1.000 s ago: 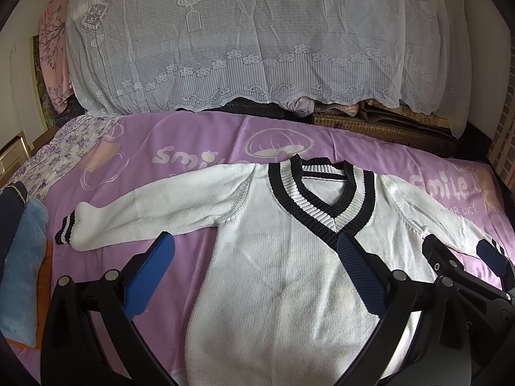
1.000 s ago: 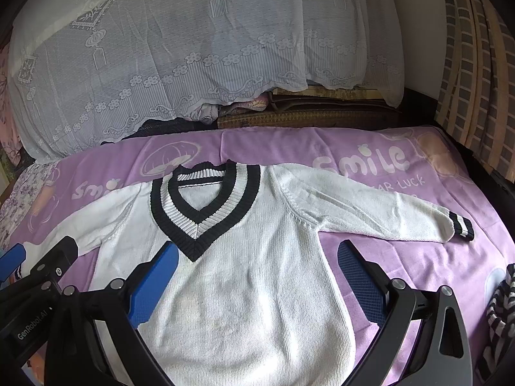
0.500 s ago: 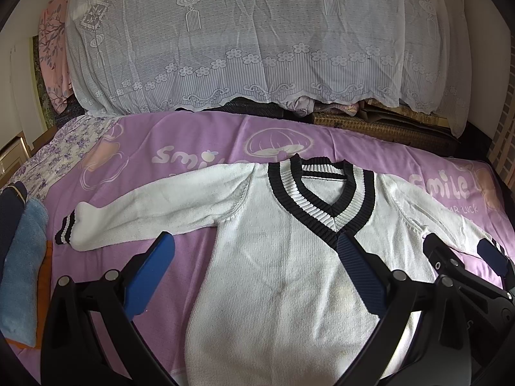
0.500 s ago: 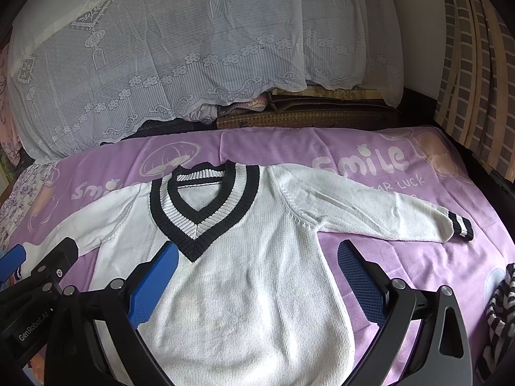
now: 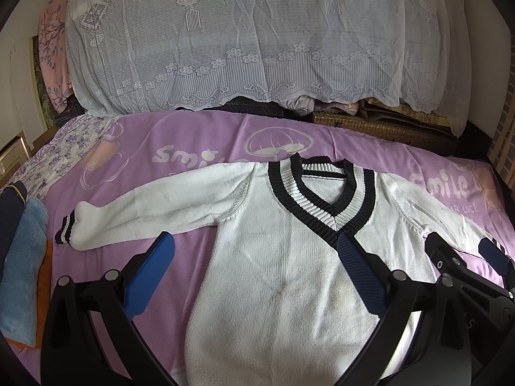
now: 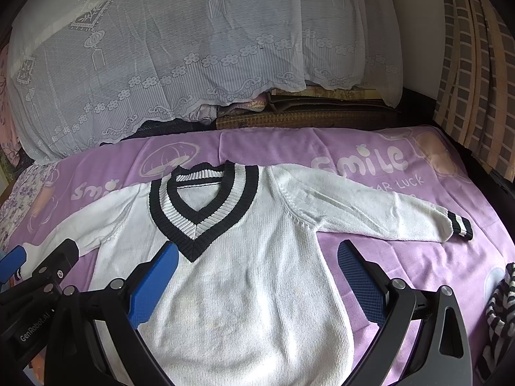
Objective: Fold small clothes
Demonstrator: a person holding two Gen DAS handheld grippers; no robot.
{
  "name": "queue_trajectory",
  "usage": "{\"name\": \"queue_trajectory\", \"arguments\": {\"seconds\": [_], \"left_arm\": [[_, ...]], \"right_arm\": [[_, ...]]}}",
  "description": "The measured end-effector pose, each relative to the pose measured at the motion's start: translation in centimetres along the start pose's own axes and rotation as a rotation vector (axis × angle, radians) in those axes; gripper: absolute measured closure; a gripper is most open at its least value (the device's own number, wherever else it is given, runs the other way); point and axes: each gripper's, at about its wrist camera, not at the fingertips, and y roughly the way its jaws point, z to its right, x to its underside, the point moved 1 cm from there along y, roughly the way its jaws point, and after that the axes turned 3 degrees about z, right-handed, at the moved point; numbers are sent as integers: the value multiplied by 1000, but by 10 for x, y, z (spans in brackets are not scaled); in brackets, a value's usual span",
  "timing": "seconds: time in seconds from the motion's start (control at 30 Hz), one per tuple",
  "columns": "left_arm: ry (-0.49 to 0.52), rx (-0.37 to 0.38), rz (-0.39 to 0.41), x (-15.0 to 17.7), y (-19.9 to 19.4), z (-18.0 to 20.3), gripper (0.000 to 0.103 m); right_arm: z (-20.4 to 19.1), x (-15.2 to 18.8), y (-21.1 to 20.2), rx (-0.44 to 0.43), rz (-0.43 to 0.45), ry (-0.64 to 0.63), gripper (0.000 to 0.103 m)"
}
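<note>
A white knit sweater with a black-and-white V-neck collar lies flat, face up, on a purple bedspread, both sleeves spread outward. It also shows in the right wrist view. My left gripper is open and empty, held above the sweater's left side and armpit. My right gripper is open and empty above the sweater's chest and right side. The left sleeve cuff and right sleeve cuff have black stripes.
Folded blue and dark cloths lie at the bed's left edge. A striped black-and-white garment lies at the right edge. A white lace cover drapes over a pile behind the bed. A checked curtain hangs at the far right.
</note>
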Motion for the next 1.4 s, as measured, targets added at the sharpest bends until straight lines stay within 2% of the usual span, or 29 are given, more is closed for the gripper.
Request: {"name": "queue_trajectory", "arguments": {"seconds": [0.33,0.63,0.8,0.9,1.0,1.17,1.4], "left_arm": [[0,0,-2,0,0,0,4],[5,3,-15,16,5,-3,4],[10,-4,-37,16,17,3,4],[9,-9,-65,19,30,3,4],[15,-11,-102,24,45,5,4],[23,21,-167,36,69,12,4],[53,55,-300,61,107,24,4]], "right_arm": [[-2,2,1,3,-2,-2,3],[1,0,3,8,-14,-6,3],[13,0,9,-29,2,49,3],[29,2,14,-43,13,102,3],[47,6,19,-105,25,171,3],[70,14,39,-113,-36,229,3],[101,36,66,-154,-145,294,3]]}}
